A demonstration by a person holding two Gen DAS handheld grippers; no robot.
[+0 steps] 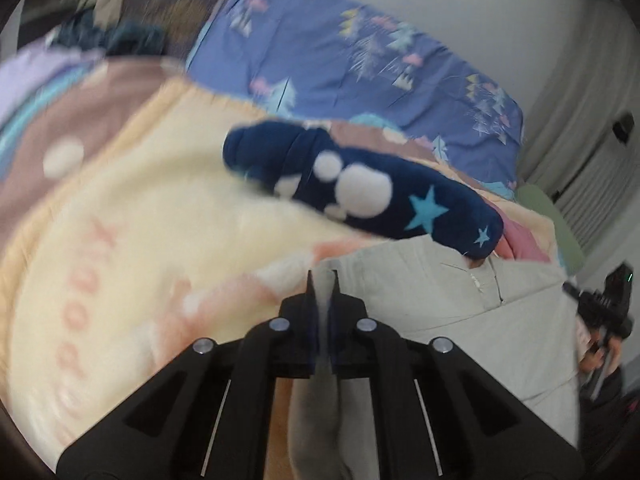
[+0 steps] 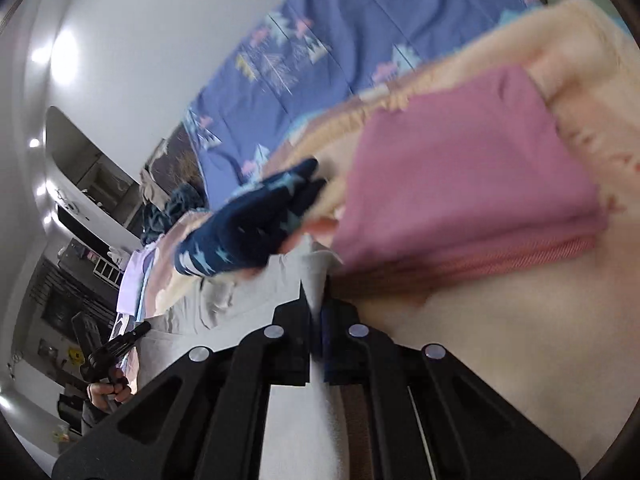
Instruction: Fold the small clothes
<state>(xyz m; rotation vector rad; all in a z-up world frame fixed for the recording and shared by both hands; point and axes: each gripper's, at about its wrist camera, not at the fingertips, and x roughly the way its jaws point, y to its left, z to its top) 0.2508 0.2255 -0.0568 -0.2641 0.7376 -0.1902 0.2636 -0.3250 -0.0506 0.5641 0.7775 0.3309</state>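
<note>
The left gripper (image 1: 323,276) is pinching an edge of the light grey garment (image 1: 460,312), its jaws closed on the cloth. The garment is lying across the cream blanket (image 1: 160,216), just beside the navy star-print piece (image 1: 360,188) and near the folded pink cloth (image 2: 460,168). The right gripper (image 2: 316,292) is clamping another edge of the same garment.

Both views are evenly and softly lit, bright enough for colours to read, with no hard shadows on the blanket (image 1: 132,208); in the right wrist view, white glare spots (image 2: 66,54) shine on the pale wall at the upper left. Motion blur smears most of each picture, worst on the blanket's left side and on the pink cloth (image 2: 460,168), while the black tongs (image 1: 322,280) stay fairly sharp. Fisheye distortion bends walls and bed edges, and dark vignetting fills the corners.
</note>
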